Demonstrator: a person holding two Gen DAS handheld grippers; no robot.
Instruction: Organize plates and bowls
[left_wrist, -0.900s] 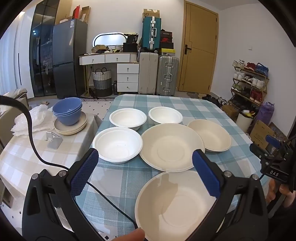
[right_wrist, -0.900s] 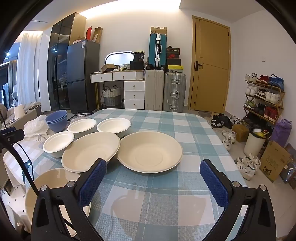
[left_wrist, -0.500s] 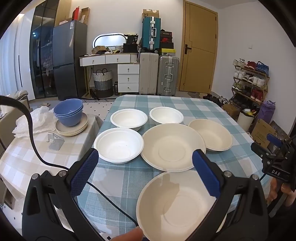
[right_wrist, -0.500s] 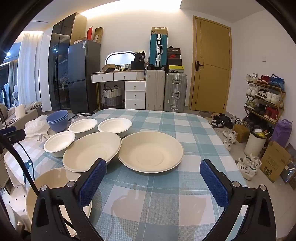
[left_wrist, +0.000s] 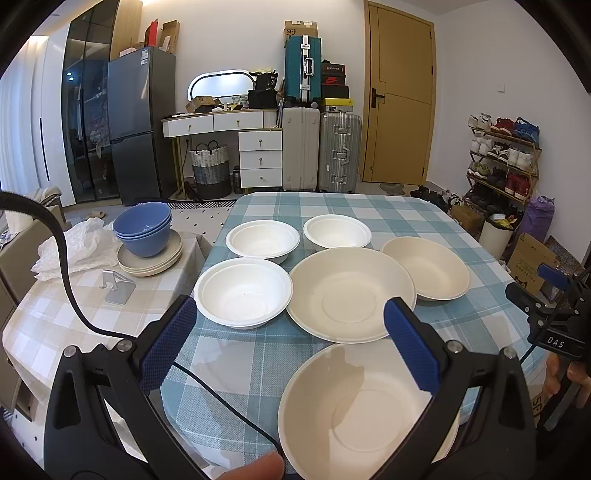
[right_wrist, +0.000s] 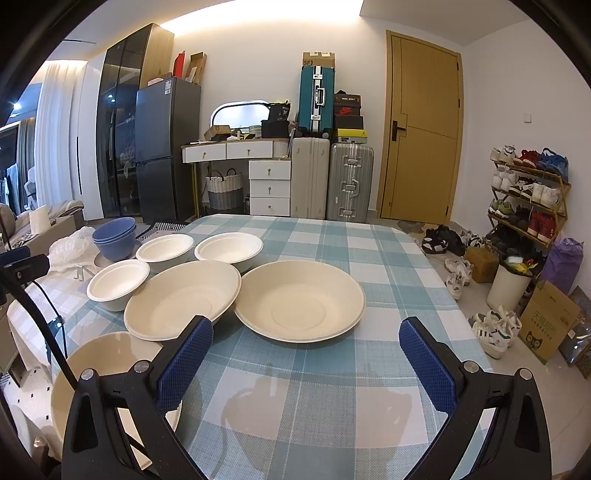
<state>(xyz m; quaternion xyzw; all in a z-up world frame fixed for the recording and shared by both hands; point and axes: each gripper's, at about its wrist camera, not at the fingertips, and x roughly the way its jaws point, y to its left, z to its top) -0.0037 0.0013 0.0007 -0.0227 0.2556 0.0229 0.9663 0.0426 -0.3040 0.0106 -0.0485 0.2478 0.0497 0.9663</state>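
Several paper dishes lie on the blue checked table (left_wrist: 236, 362). Three white bowls (left_wrist: 243, 291) (left_wrist: 262, 239) (left_wrist: 337, 231) sit at the left and back. Three cream deep plates (left_wrist: 351, 293) (left_wrist: 424, 266) (left_wrist: 365, 410) sit in the middle, right and front. My left gripper (left_wrist: 290, 328) is open and empty, above the front plate's far rim. My right gripper (right_wrist: 306, 350) is open and empty over bare cloth in front of the right cream plate (right_wrist: 300, 300). The middle plate (right_wrist: 183, 299) and front plate (right_wrist: 110, 384) lie to its left.
A side table (left_wrist: 74, 306) at the left holds stacked blue bowls (left_wrist: 144, 229) on beige plates (left_wrist: 149, 260), a plastic bag and a metal stand (left_wrist: 118, 288). A cable (left_wrist: 66, 273) hangs at the left. Suitcases, drawers, a door and a shoe rack stand behind.
Both views have shifted slightly, as if the grippers drew back or rose a little. No dish has moved. Both grippers stay open.
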